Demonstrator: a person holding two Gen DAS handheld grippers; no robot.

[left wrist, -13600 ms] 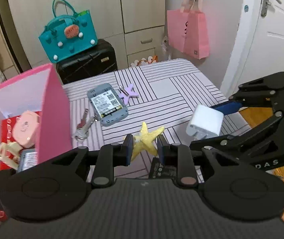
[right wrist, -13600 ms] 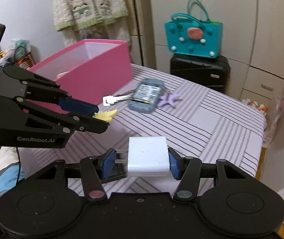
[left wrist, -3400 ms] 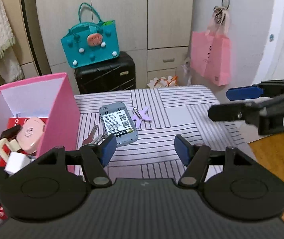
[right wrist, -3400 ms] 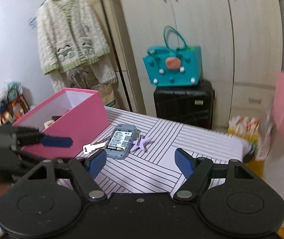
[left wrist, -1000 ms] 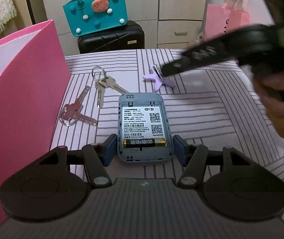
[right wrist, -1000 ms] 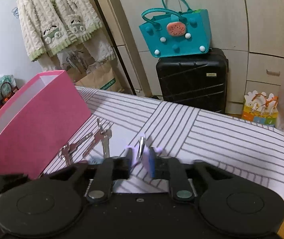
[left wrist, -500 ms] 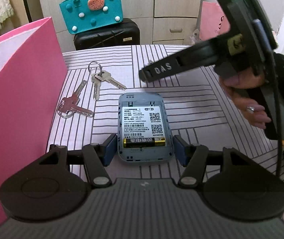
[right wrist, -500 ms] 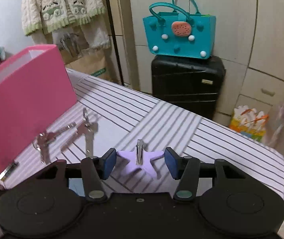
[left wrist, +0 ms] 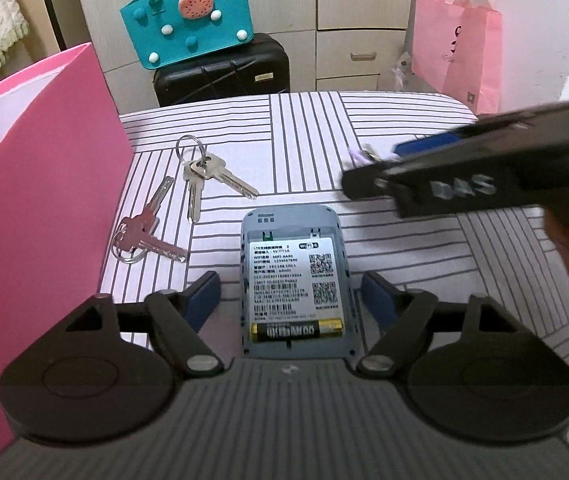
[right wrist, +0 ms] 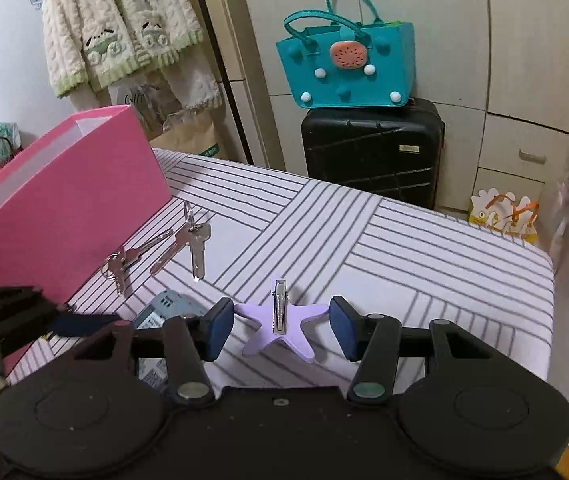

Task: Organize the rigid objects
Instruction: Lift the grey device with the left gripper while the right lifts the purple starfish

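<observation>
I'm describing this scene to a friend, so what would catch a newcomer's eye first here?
Probably the tall pink box at the left edge of the striped table, and the teal handbag on a black suitcase behind. Up close, the open left gripper straddles a grey router with its battery showing, while the open right gripper brackets a purple starfish clip.

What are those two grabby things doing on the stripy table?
A person is tidying small things into the pink box. The left tool is open around the grey wifi gadget, with a battery showing in its back, but is not squeezing it yet. The right tool is open around the purple star hair clip, which lies flat on the table. Two bunches of keys lie beside the box.
</observation>
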